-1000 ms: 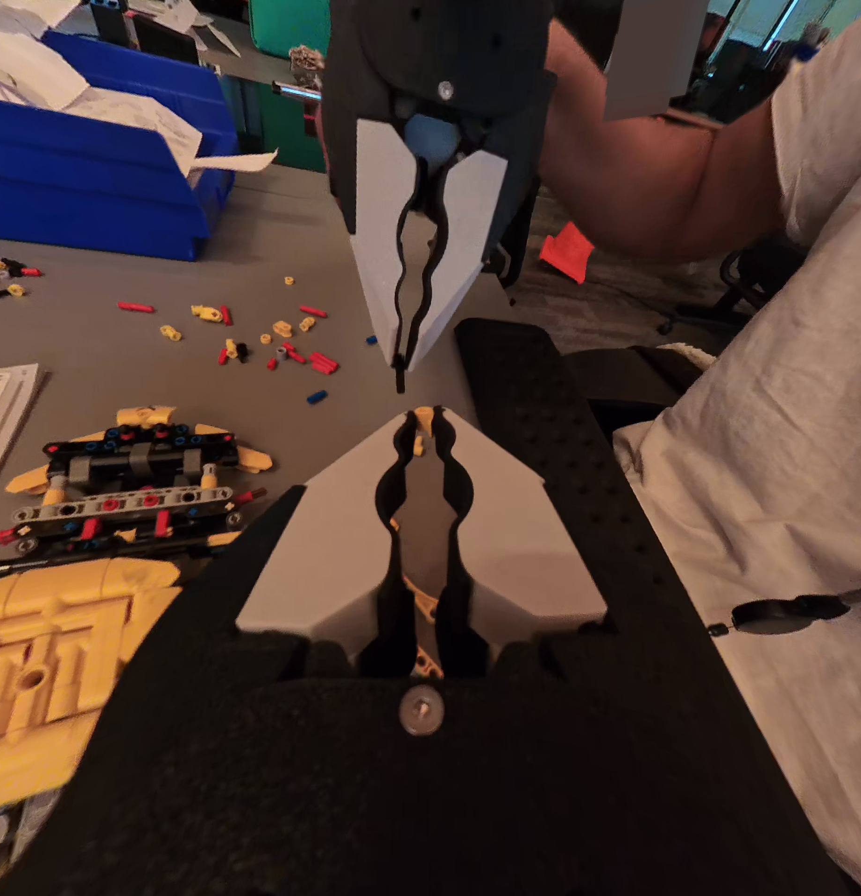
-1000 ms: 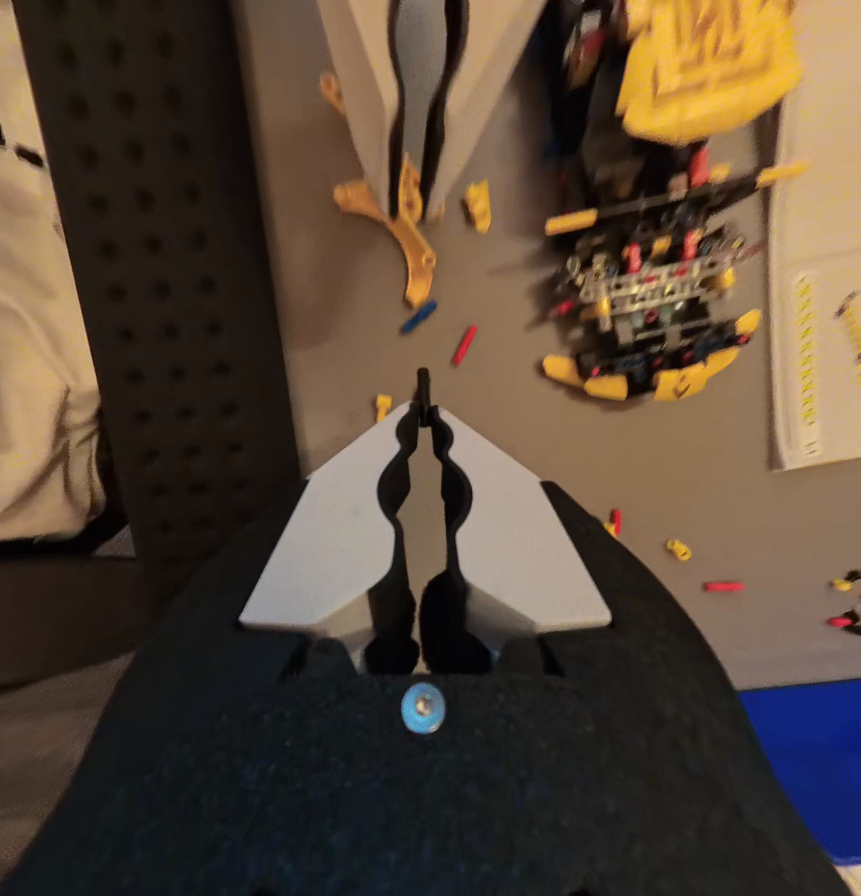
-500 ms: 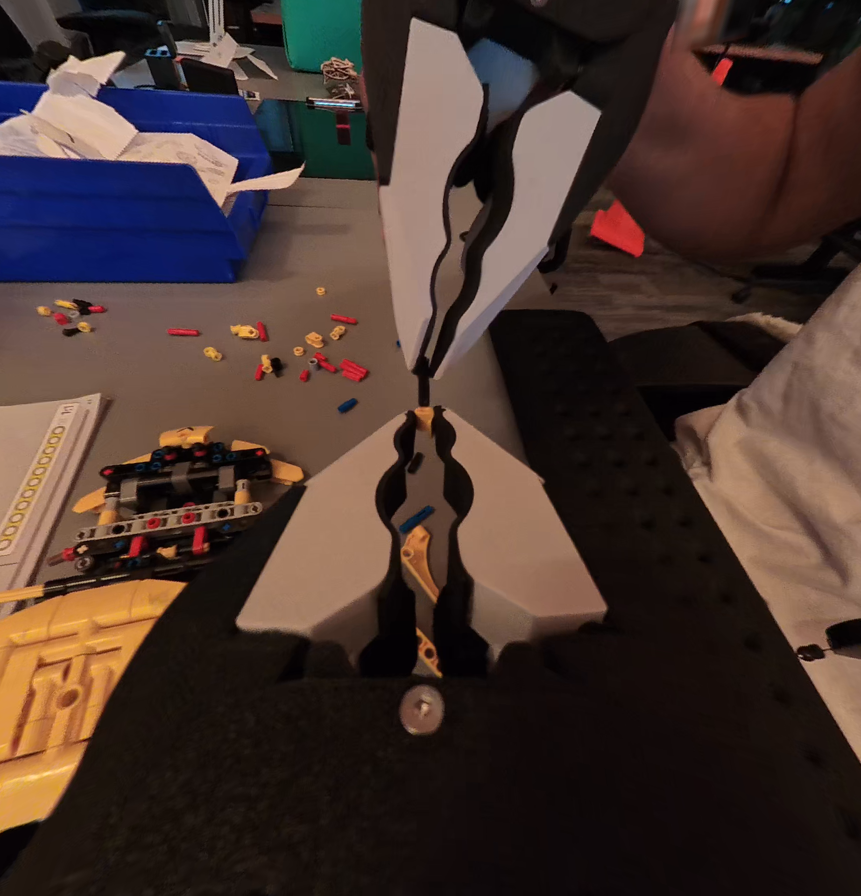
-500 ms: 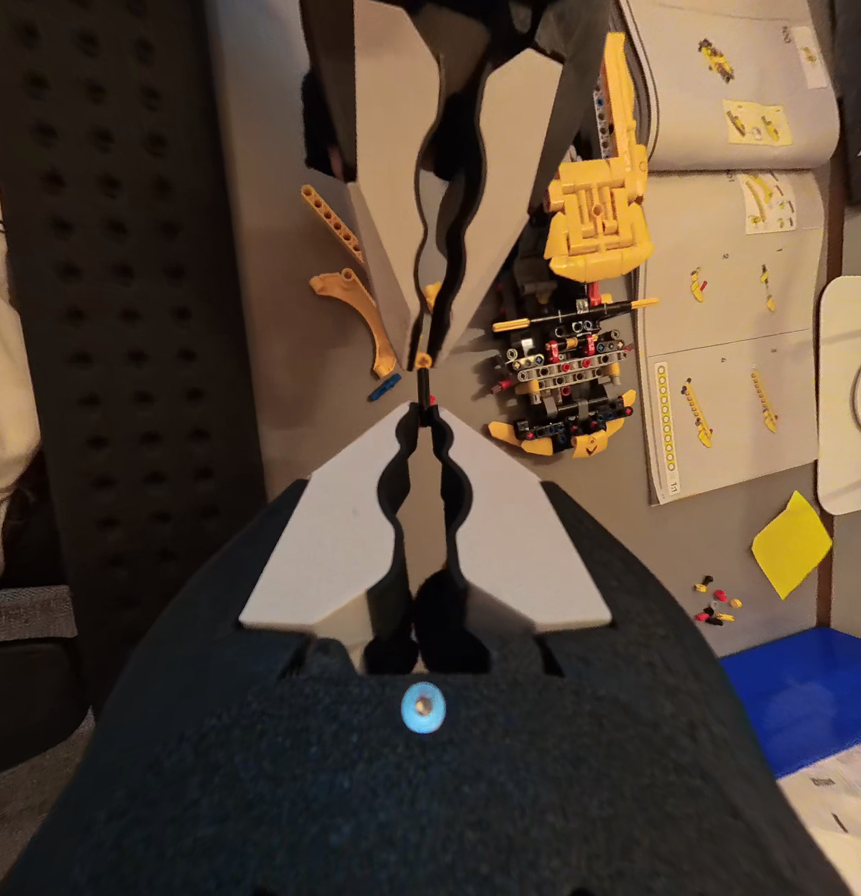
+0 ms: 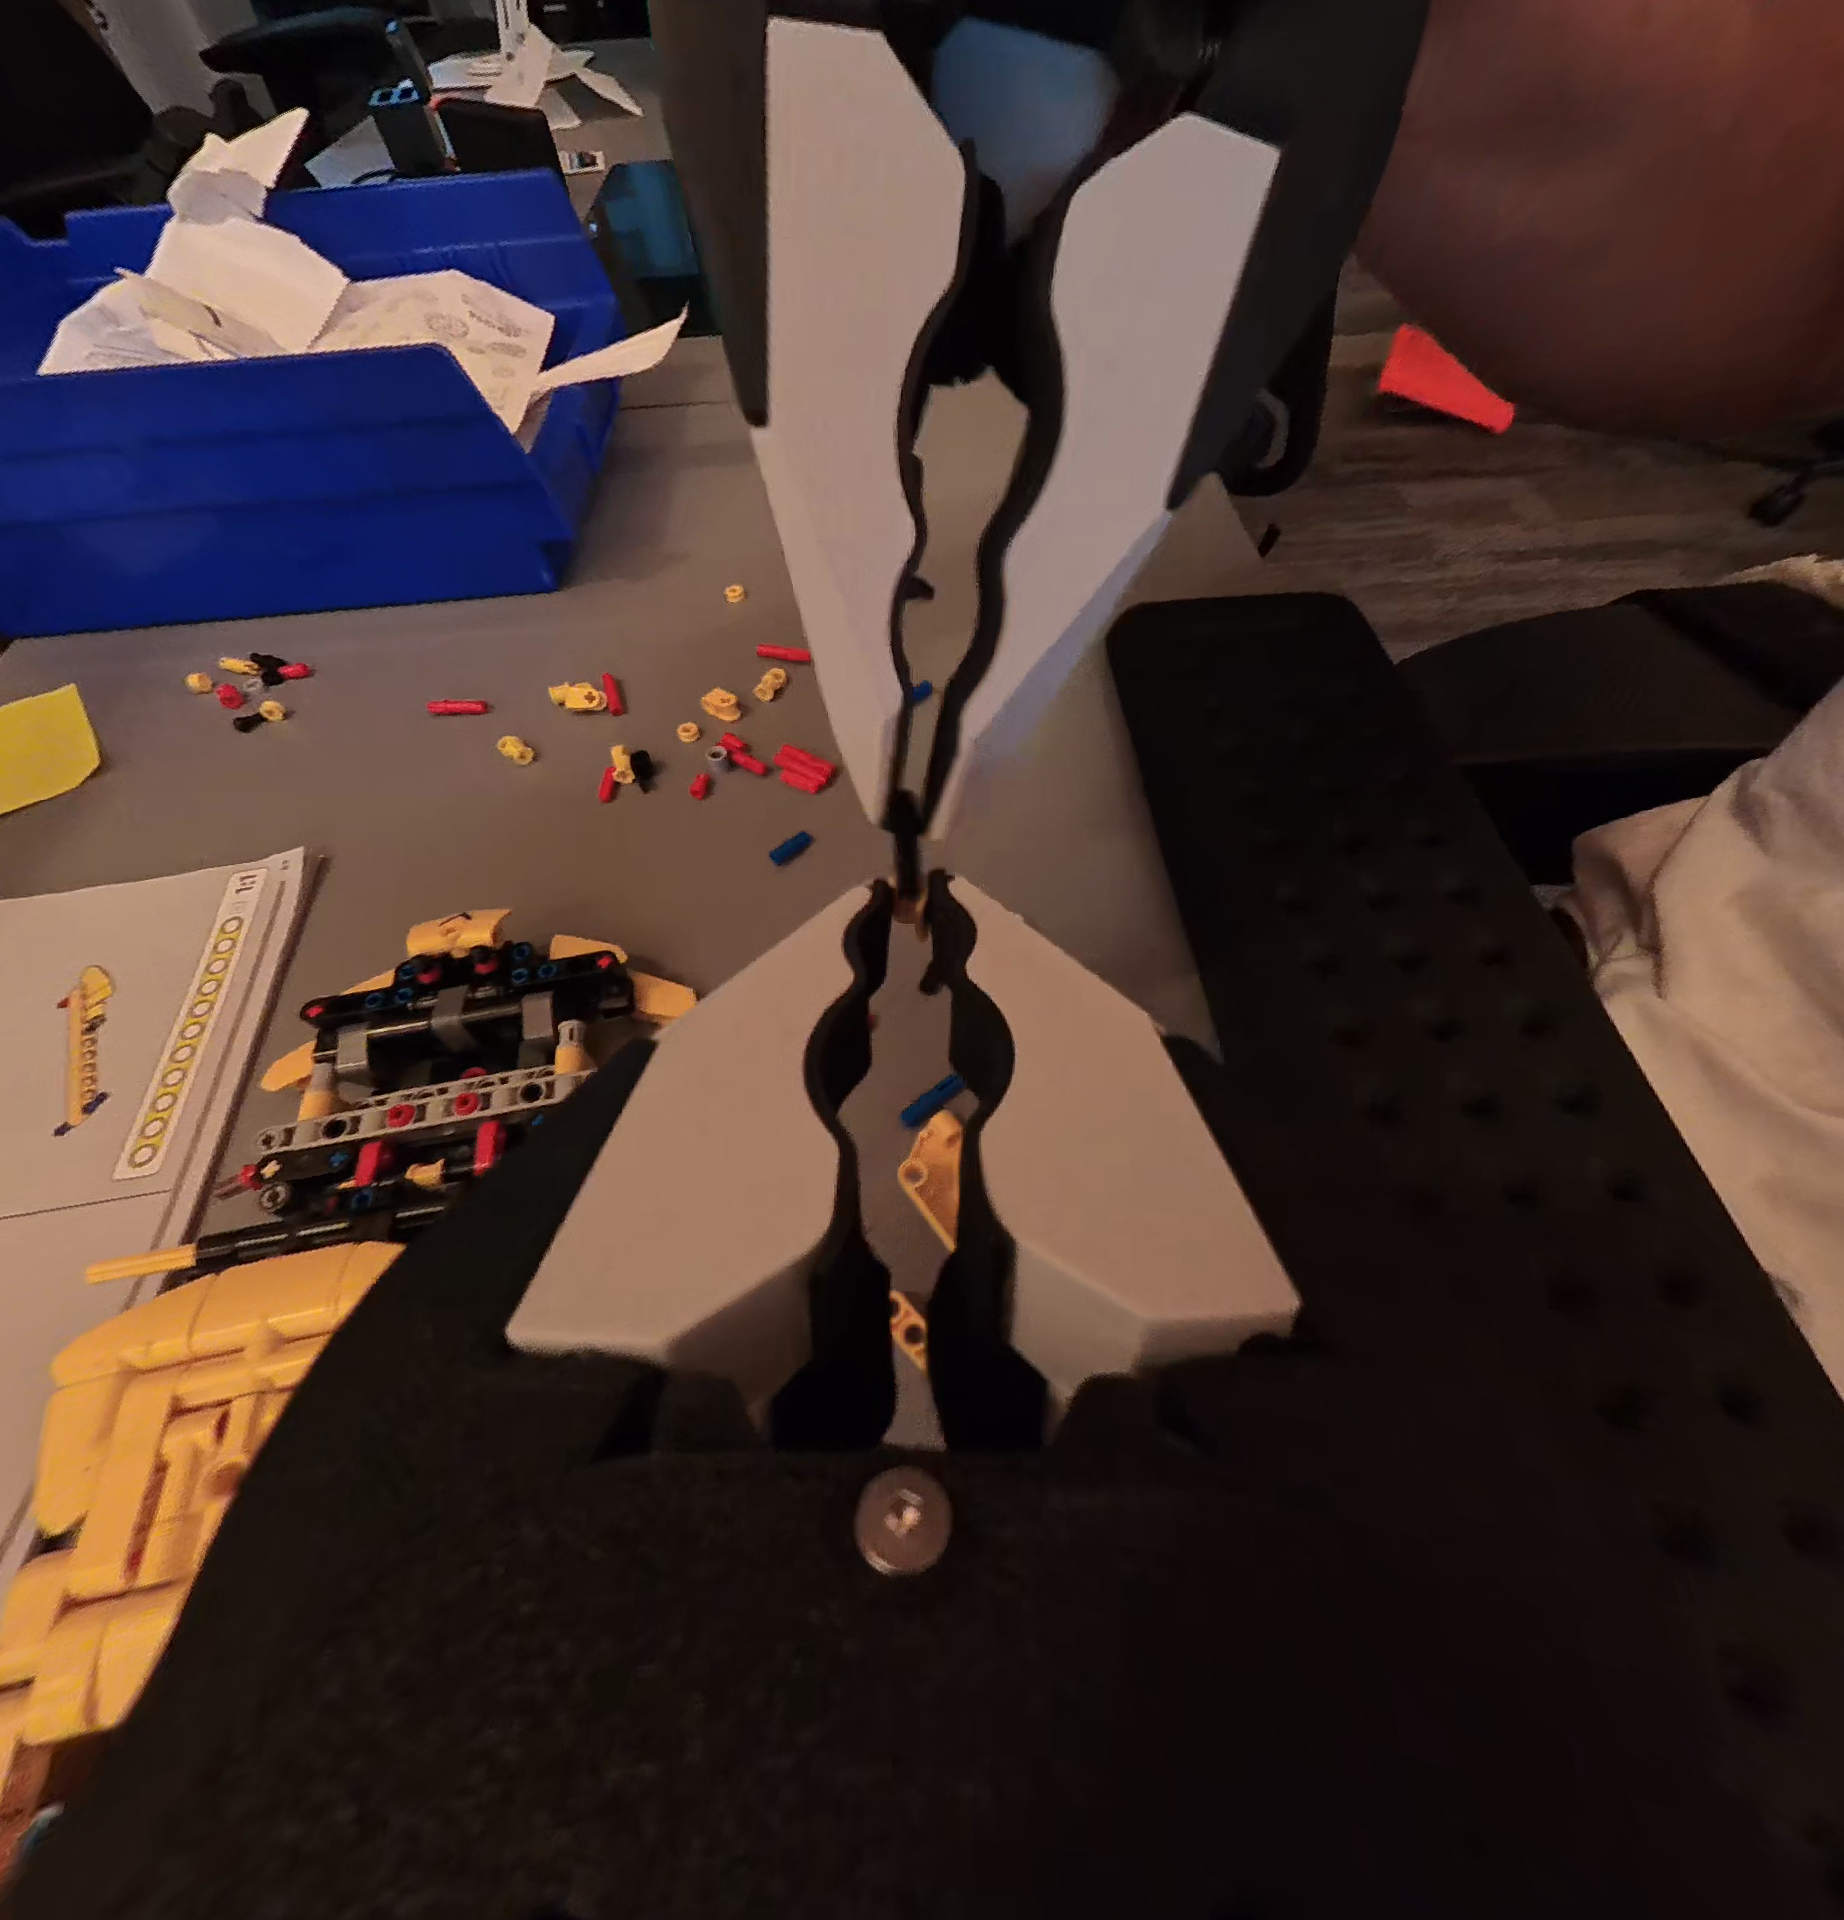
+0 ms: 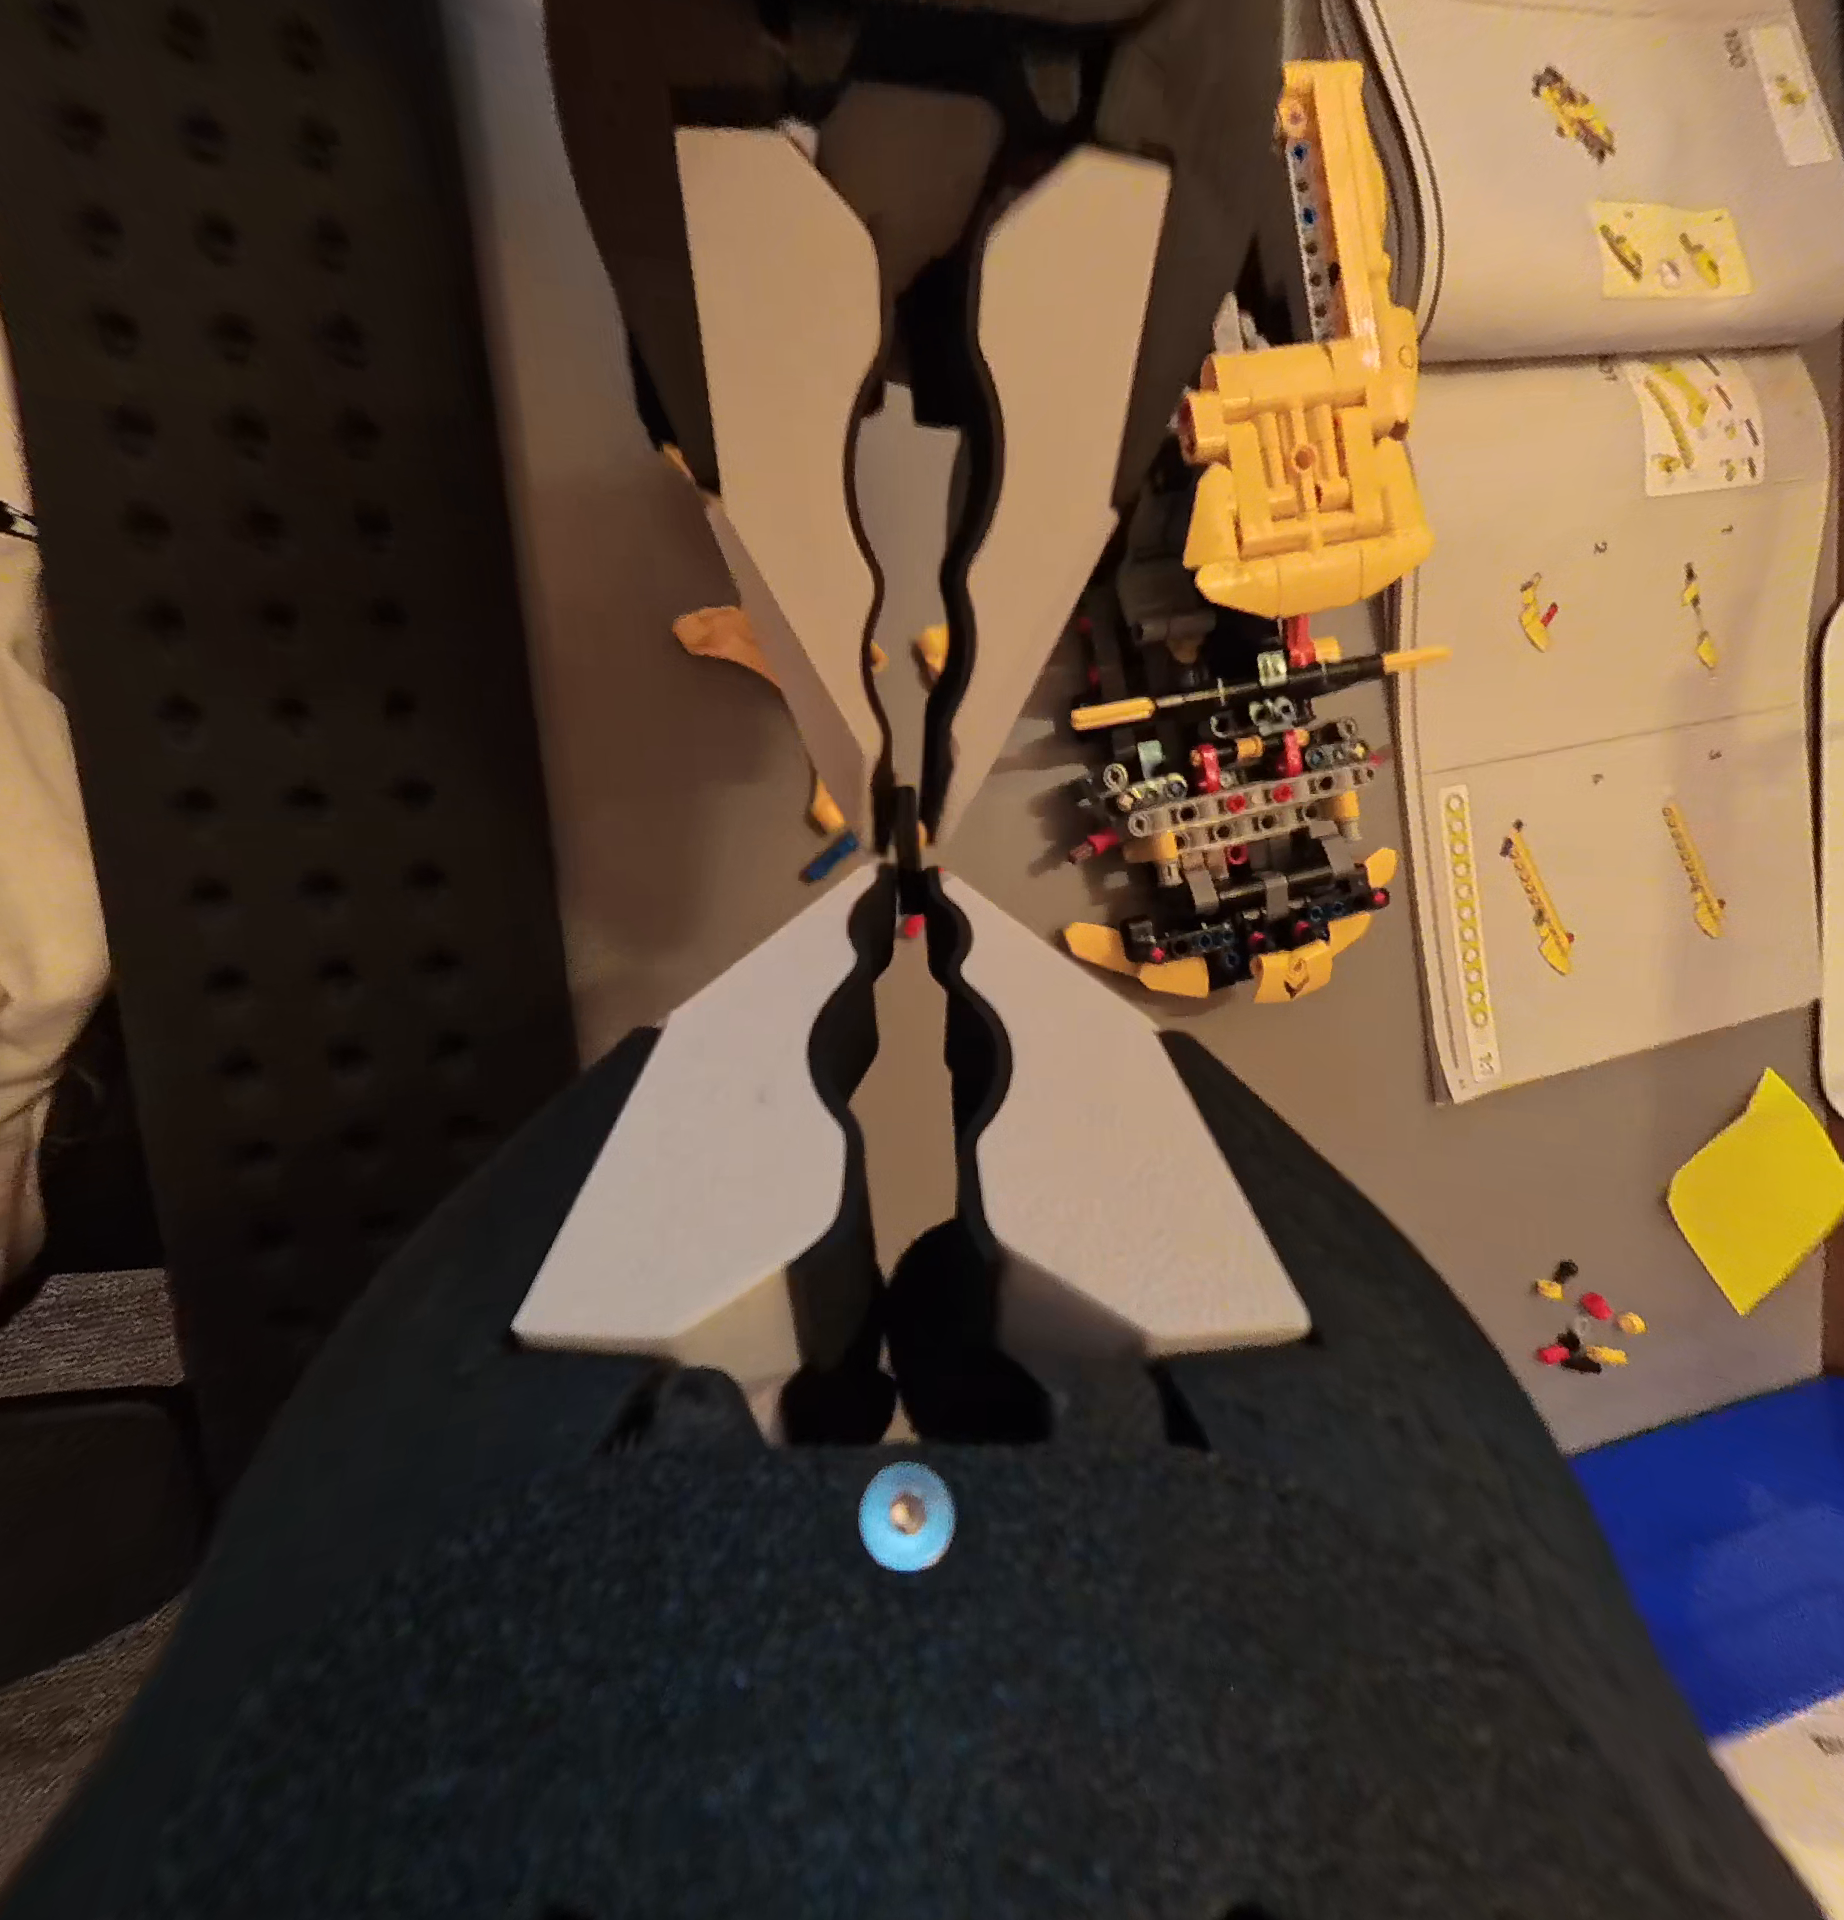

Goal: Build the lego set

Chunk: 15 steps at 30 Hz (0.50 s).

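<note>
My left gripper (image 5: 905,902) is shut on a small yellow piece (image 5: 905,910) at its tips. My right gripper (image 5: 902,805) comes down from above, tip to tip with it, shut on a thin black pin (image 5: 904,836). The pin's end touches the yellow piece. In the right wrist view my right gripper (image 6: 905,885) holds the black pin (image 6: 905,831), which reaches into the tips of the left gripper (image 6: 902,805); the yellow piece is hidden there. Both are held above the grey table. The partly built black, grey and yellow model (image 5: 450,1070) (image 6: 1240,831) lies on the table.
A yellow bucket assembly (image 5: 170,1455) (image 6: 1302,499) lies by the open instruction booklet (image 5: 118,1039) (image 6: 1624,727). Loose small pieces (image 5: 710,738), a yellow curved panel (image 5: 933,1174) and a blue pin (image 5: 930,1099) lie around. A blue bin (image 5: 253,468) stands behind; a black perforated pad (image 5: 1417,1039) is alongside. Both grippers' tips are close together, under 4 cm apart.
The two grippers have come together: the black pin, apart from the yellow piece a second ago, now meets it. Both have lifted higher above the table.
</note>
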### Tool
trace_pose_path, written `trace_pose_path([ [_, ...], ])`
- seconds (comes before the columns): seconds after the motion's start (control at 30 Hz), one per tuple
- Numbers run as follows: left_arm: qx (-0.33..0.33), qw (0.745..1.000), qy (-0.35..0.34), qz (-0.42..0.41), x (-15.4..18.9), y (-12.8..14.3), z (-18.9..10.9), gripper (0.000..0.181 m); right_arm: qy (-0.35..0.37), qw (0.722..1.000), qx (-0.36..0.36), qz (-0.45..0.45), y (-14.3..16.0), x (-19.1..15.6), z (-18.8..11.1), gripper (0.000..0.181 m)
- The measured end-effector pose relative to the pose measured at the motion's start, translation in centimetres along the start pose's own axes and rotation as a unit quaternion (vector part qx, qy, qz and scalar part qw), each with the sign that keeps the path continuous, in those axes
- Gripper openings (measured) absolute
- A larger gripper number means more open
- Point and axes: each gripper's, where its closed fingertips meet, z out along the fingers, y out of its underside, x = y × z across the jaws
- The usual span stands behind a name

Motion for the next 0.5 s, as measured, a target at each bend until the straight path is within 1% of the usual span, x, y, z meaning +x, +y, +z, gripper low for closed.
trace_pose_path([
  [0.07,0.005,1.0,-0.005,-0.002,-0.3,-0.1,-0.4,0.007,0.021,0.999,-0.024,0.003,1.2,0.9,0.0,0.004],
  [0.13,0.023,1.0,-0.002,-0.011,-0.5,-0.8,-0.9,0.007,0.021,0.999,-0.037,0.008,1.8,1.1,0.1,0.004],
  [0.2,0.029,0.999,-0.001,-0.014,-0.5,-1.0,-1.0,0.007,0.014,1.0,-0.026,0.001,1.1,0.8,0.2,0.004],
  [0.27,0.021,1.0,-0.003,-0.01,-0.5,-0.7,-0.9,0.007,0.009,1.0,-0.018,-0.01,0.4,0.3,0.1,0.004],
  [0.33,0.022,1.0,-0.003,-0.012,-0.5,-0.6,-0.8,0.007,0.013,1.0,-0.021,-0.018,0.3,0.3,-0.1,0.004],
  [0.5,0.031,0.999,0.001,-0.019,-0.5,-0.9,-0.9,0.007,0.001,1.0,0.017,0.004,-0.1,0.3,-0.6,0.004],
])
